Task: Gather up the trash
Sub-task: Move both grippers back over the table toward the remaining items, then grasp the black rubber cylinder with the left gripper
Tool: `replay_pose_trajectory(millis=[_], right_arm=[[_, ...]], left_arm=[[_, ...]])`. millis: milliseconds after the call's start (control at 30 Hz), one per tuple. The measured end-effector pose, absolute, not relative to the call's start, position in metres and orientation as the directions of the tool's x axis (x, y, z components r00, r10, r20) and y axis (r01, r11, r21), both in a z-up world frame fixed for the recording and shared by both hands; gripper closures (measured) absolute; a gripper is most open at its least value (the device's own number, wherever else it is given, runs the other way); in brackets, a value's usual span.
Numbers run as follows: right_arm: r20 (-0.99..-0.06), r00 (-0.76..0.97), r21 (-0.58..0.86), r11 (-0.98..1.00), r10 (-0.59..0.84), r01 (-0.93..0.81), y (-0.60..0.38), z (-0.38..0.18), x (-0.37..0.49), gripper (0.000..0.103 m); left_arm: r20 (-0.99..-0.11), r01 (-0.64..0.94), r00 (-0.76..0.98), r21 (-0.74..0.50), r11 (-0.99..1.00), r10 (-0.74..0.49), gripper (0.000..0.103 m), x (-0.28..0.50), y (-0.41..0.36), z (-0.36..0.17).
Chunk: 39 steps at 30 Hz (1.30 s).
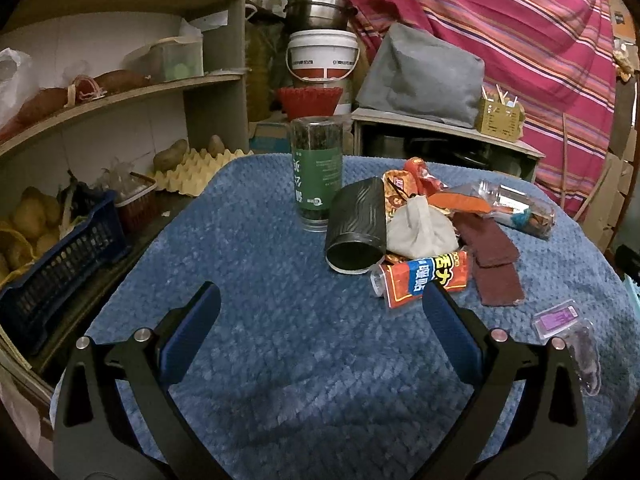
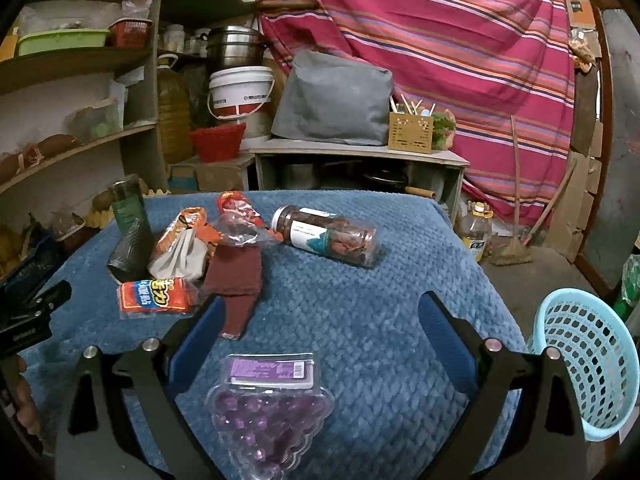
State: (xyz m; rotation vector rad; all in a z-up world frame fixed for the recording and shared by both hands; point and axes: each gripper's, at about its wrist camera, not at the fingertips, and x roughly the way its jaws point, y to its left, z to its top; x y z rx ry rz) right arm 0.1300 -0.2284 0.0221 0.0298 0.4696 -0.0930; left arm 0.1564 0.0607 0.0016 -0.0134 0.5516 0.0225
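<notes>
Trash lies on a blue cloth-covered table. A black cup lies on its side beside a white crumpled bag, an orange-red wrapper, maroon wrappers and a clear bottle lying flat. A green-labelled jar stands upright. My left gripper is open and empty, short of the pile. My right gripper is open over a clear grape-shaped pack with a purple label, which lies between its fingers. The light blue basket sits at the table's right edge.
Shelves with potatoes, egg trays and a dark blue crate stand at the left. A white bucket, pots and a grey bag stand behind the table. A striped pink cloth hangs at the back.
</notes>
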Motion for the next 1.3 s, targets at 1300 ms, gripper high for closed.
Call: replay_pose_trajectory(millis=[1300], right_arm=[[-0.506, 0.858, 0.013, 0.994, -0.089, 0.111, -0.245, 0.012, 0.217, 0.008]], left_arm=[[-0.611, 0.029, 0.791, -0.005, 1.000, -0.026, 0.006, 0.275, 0.045, -0.005]])
